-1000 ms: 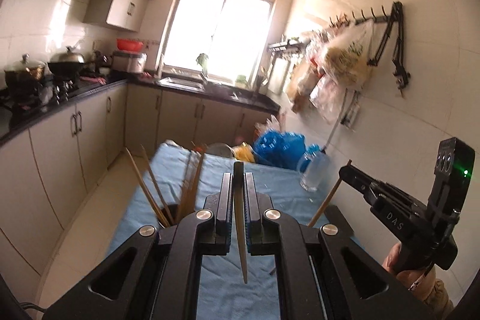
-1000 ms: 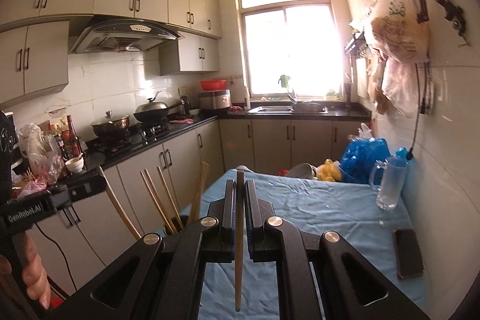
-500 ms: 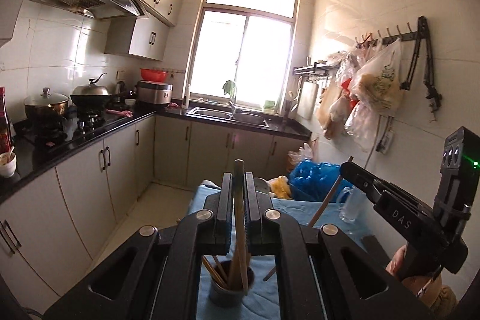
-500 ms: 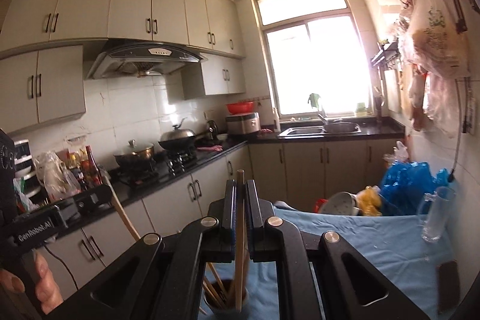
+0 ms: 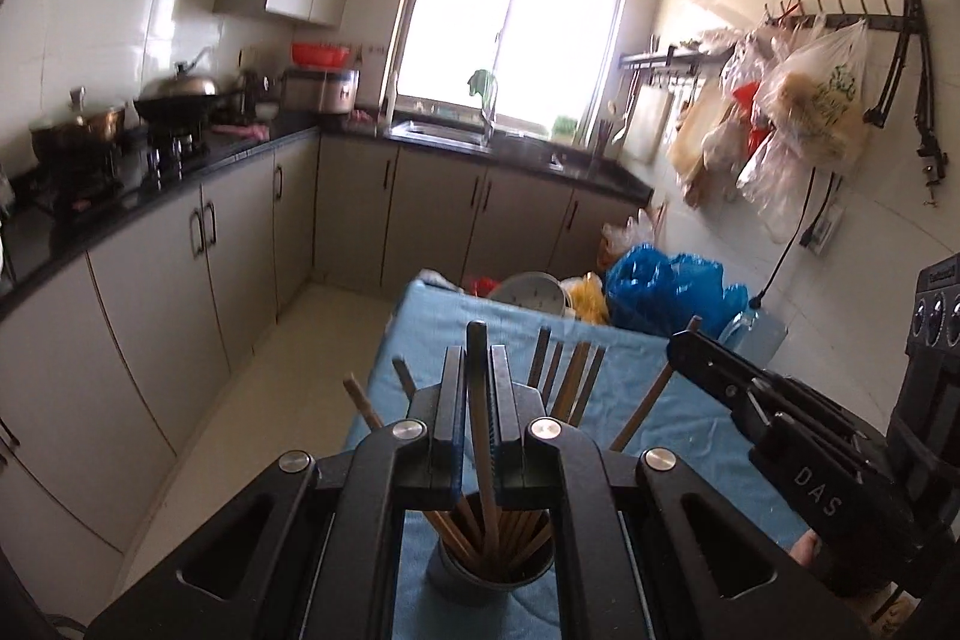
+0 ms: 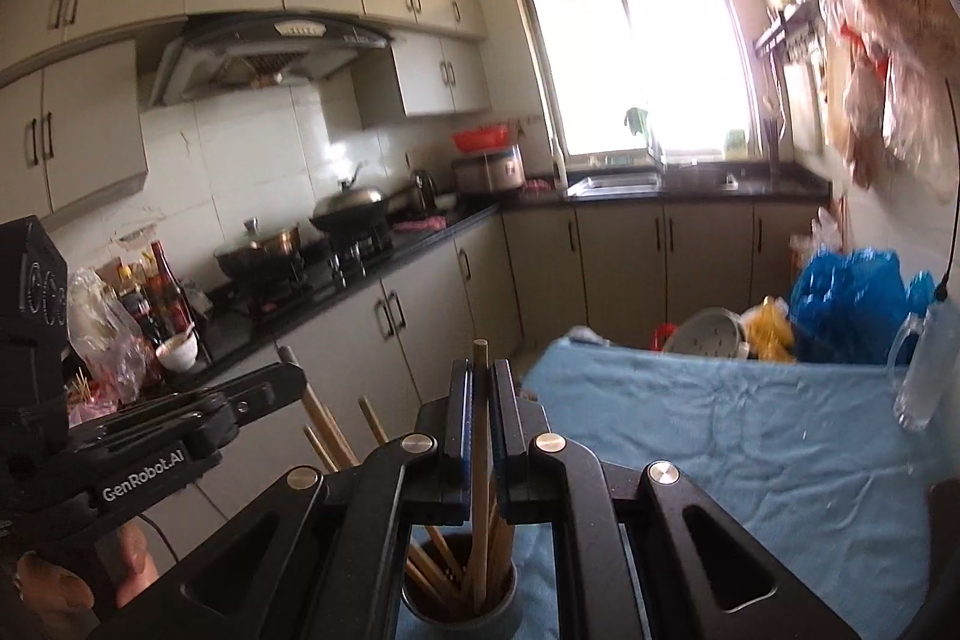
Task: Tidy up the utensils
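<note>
While both cameras tilted up at the cabinets half a second ago, they now look lower, so the grey cup [image 5: 489,568] of chopsticks [image 5: 507,535] shows more fully under each pair of tongs. Nearest in the left wrist view, the left gripper [image 5: 478,400] is closed narrowly on a single chopstick [image 5: 480,430], as it was before; that stick runs upright between the jaws, and its lower end now reaches down among the others in the cup. In the right wrist view, the right gripper [image 6: 478,415] likewise pinches one chopstick [image 6: 479,460], whose lower end sits inside the cup [image 6: 459,604]; whether it touches the bottom I cannot tell, since the bundle hides it. A second ago both sticks hung over bare cloth with the cup off to the left.

Beside the cup, the right gripper [image 5: 774,418] appears at the right of the left view, and the left gripper [image 6: 180,418] at the left of the right view, so the two tools stand close over the same cup. Beyond them the blue tablecloth [image 6: 750,436] stretches away. At its far right stands a clear mug [image 6: 921,370]. Past the table's far edge lie a blue plastic bag [image 5: 660,280] and a round metal bowl [image 5: 531,289]. Farthest off are the sink [image 5: 444,133] and the bright window [image 5: 510,22].
</note>
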`<state>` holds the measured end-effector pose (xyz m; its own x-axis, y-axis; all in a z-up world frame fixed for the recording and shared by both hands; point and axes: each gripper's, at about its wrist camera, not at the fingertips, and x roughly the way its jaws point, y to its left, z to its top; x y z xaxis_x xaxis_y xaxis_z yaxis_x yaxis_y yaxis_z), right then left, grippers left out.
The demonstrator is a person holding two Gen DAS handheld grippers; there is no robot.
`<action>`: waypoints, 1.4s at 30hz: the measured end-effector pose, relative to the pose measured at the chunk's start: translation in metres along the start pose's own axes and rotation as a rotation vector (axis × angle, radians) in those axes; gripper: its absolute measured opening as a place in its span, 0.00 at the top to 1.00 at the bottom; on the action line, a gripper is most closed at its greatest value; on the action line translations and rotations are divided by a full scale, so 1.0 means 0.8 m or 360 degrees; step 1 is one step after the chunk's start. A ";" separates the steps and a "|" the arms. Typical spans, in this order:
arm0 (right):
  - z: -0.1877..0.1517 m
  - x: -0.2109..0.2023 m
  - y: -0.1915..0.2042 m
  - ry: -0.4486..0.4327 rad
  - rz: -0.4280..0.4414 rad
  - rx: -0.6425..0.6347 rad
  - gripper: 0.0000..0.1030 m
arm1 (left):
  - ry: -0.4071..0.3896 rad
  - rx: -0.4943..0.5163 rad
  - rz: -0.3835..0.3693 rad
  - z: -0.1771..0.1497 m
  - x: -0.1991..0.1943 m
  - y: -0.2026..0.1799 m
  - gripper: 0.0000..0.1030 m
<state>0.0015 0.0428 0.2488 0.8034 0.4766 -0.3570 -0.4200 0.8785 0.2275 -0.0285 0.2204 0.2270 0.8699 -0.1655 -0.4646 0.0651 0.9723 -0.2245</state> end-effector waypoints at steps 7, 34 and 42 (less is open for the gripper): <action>-0.024 0.025 -0.019 0.0122 -0.0007 0.0056 0.94 | 0.0016 0.0017 0.0006 -0.011 0.005 -0.005 0.94; -0.057 -0.079 -0.053 0.0022 -0.0208 0.0193 0.32 | -0.0460 0.0003 0.0443 -0.075 -0.144 -0.031 0.00; -0.104 -0.118 -0.065 0.0080 -0.0291 0.0271 0.30 | -0.0417 0.0018 0.0581 -0.111 -0.152 -0.043 0.00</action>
<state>-0.0877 -0.0453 0.1957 0.8357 0.3151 -0.4499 -0.1892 0.9341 0.3029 -0.1799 0.1923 0.2154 0.9314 0.2344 -0.2786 -0.2648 0.9613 -0.0761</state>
